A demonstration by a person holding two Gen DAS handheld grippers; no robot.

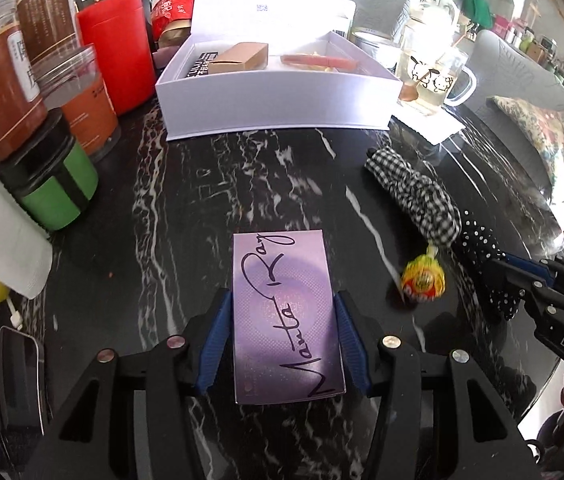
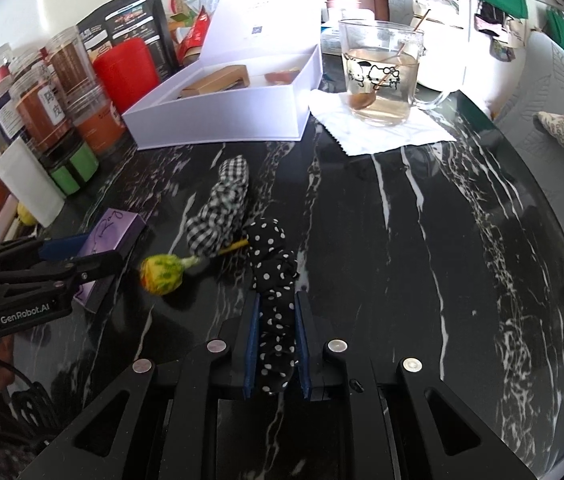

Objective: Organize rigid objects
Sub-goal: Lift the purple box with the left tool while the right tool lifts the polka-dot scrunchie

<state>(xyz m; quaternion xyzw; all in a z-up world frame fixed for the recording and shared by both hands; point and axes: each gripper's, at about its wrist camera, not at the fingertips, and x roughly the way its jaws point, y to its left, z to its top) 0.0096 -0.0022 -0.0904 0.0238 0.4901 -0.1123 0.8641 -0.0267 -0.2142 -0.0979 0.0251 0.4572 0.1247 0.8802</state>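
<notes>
1. Right now the left gripper (image 1: 282, 300) has its blue pads pressed against the long sides of a purple box (image 1: 286, 316) with dark handwriting on its face; the jaws stand partly open, as wide as the box.
2. Whether the box rests on the black marble table (image 1: 185, 208) or is lifted just off it cannot be told.
3. The right gripper (image 2: 277, 304) is nearly closed, its pads squeezing a black polka-dot scrunchie (image 2: 275, 280), which bunches out ahead of the fingertips.
4. A checked scrunchie (image 2: 221, 208) lies on the table just beyond the dotted one, touching it or nearly so.
5. A lollipop (image 2: 161, 274) in a yellow wrapper lies between the two grippers, its stick running under the checked scrunchie.
6. Farther back sits an open white box (image 1: 277, 100) with its lid raised, holding a brown carton (image 1: 241, 60) and a red item too blurred to name.
7. Left of that box stand a red canister (image 1: 115, 52), several clear jars (image 1: 13, 68) and a green and black tin (image 1: 53, 184).
8. A glass mug (image 2: 380, 76) with cartoon figures rests on a white napkin (image 2: 386, 128) to the right of the box.
</notes>
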